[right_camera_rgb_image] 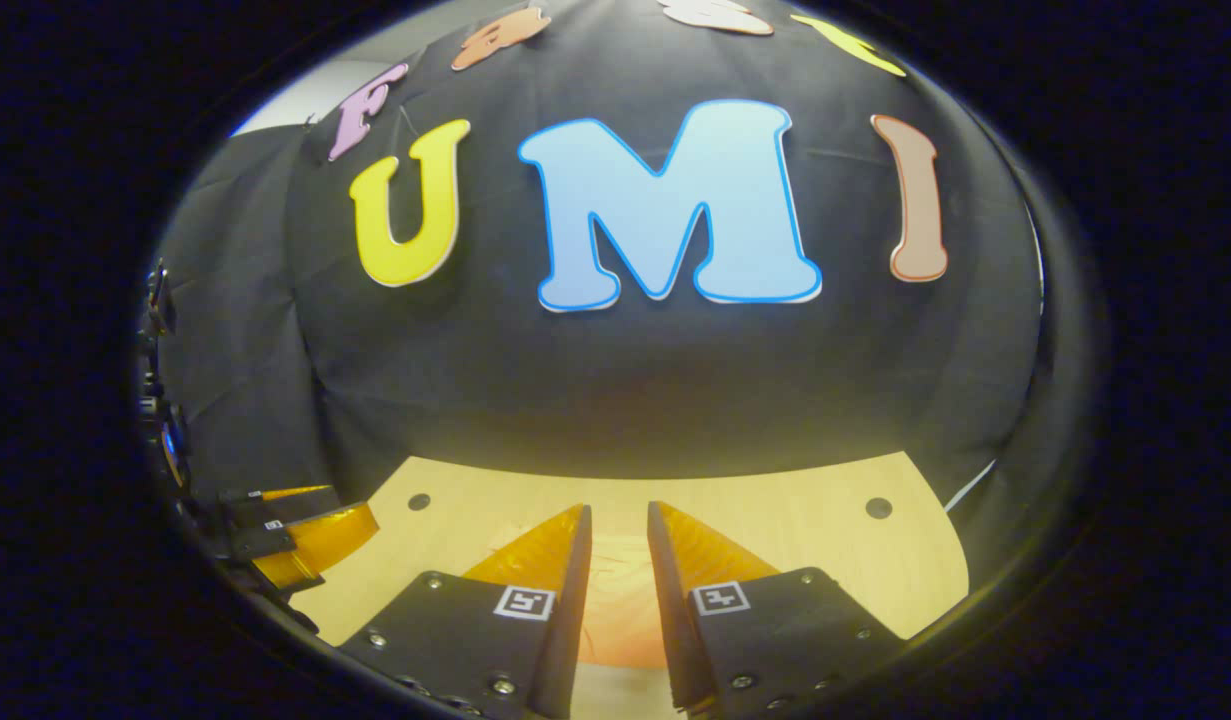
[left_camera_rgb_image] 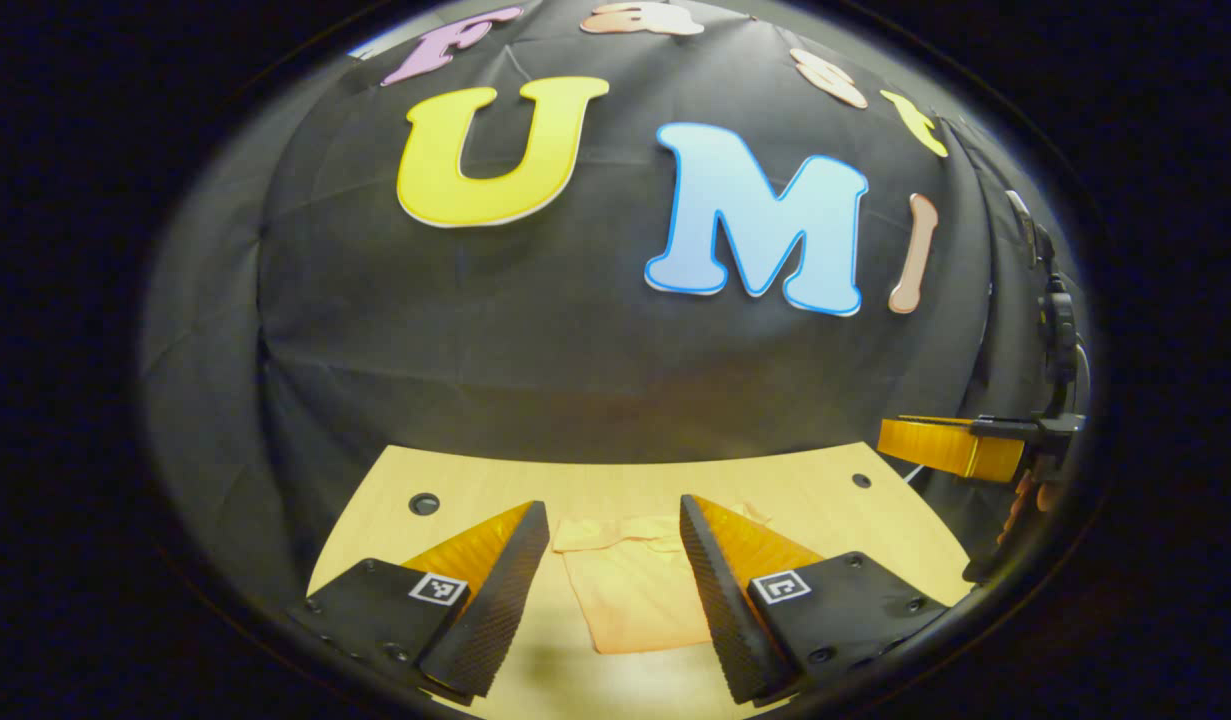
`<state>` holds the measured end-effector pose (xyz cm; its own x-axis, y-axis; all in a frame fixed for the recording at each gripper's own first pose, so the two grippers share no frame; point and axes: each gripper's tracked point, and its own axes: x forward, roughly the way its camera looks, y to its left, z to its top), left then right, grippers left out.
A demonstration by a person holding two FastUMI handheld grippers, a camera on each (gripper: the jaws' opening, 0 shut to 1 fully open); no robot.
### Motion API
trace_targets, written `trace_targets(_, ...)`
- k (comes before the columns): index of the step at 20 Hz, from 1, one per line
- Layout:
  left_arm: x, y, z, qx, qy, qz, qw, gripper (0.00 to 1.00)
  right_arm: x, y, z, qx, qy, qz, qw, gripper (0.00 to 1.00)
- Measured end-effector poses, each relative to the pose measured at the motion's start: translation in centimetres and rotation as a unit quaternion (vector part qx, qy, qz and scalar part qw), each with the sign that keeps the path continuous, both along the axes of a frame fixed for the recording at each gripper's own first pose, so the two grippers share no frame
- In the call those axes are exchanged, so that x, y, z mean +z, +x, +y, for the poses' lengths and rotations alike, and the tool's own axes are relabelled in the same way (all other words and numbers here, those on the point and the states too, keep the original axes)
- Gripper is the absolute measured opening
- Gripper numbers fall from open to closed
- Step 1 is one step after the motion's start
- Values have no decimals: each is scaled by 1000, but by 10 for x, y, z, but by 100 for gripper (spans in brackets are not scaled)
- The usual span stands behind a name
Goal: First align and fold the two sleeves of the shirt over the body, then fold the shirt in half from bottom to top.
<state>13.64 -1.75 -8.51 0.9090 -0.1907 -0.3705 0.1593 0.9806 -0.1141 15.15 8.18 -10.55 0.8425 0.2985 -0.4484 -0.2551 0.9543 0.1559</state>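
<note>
**Both grippers held above the table, shirt lying between the fingers**

Much of the shirt (left_camera_rgb_image: 635, 590) was hidden. In the left gripper view only a pale orange strip of it showed between the two fingers of the left gripper (left_camera_rgb_image: 615, 525), and both its side edges ran behind those fingers. A crumpled band crossed its far end; whether that was a collar, a hem or a folded sleeve could not be made out. The near edge showed as a straight line on the wooden table (left_camera_rgb_image: 455, 480). From the visible part, the cloth's long axis ran near to far, though its full outline was cut off.

In the right gripper view even less was clear: a blurred orange patch of the shirt (right_camera_rgb_image: 615, 610) showed through the narrow gap of the right gripper (right_camera_rgb_image: 618, 525), with no edge or fold readable.

The left gripper's jaws stood spread wide apart, gripping nothing. The right gripper's jaws were drawn closer but kept a clear gap, also holding nothing; the cloth appeared to lie on the table below both rather than between the pads.

At the right rim of the left gripper view the right gripper (left_camera_rgb_image: 950, 450) hung above the table's right far corner, its holder cut off by the rim. At the left rim of the right gripper view the left gripper (right_camera_rgb_image: 295, 540) showed partly.
</note>
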Motion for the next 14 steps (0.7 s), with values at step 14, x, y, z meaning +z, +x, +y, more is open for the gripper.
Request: trace_targets(14,56,-78,11,23,11,-64,998,88,52,-85,-1,-17,31,-58,998,30)
